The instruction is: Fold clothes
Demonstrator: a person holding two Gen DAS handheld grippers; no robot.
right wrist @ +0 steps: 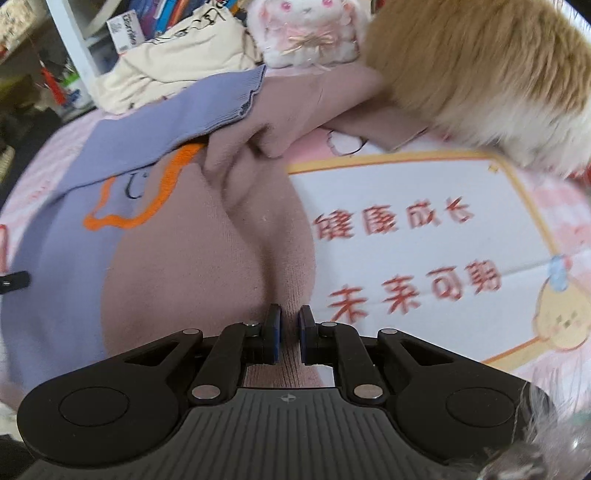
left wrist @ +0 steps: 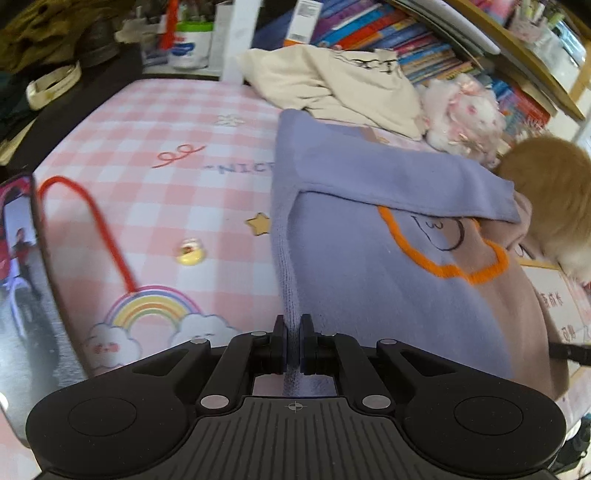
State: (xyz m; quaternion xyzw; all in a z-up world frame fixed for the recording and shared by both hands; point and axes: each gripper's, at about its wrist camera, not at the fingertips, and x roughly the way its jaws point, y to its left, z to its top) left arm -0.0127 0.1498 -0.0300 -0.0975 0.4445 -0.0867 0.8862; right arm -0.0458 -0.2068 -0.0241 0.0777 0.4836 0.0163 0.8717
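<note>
Left gripper (left wrist: 293,341): clenched on sweater (left wrist: 369,280) lilac edge
Right gripper (right wrist: 289,339): clenched on its mauve side
Left view only: rainbow (left wrist: 149,308), "NIC" print

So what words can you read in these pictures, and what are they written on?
"NIC", cut off by the purple sweater: on the pink checked sheet.
"健康成长" and "未来可期", red and a bit blurred: on the white panel of that sheet.
Black letters on the cream top: creased, unreadable.
Black marks inside the sweater's orange outline: half covered, unreadable.
Book spines and the barcode label: too small.
</note>
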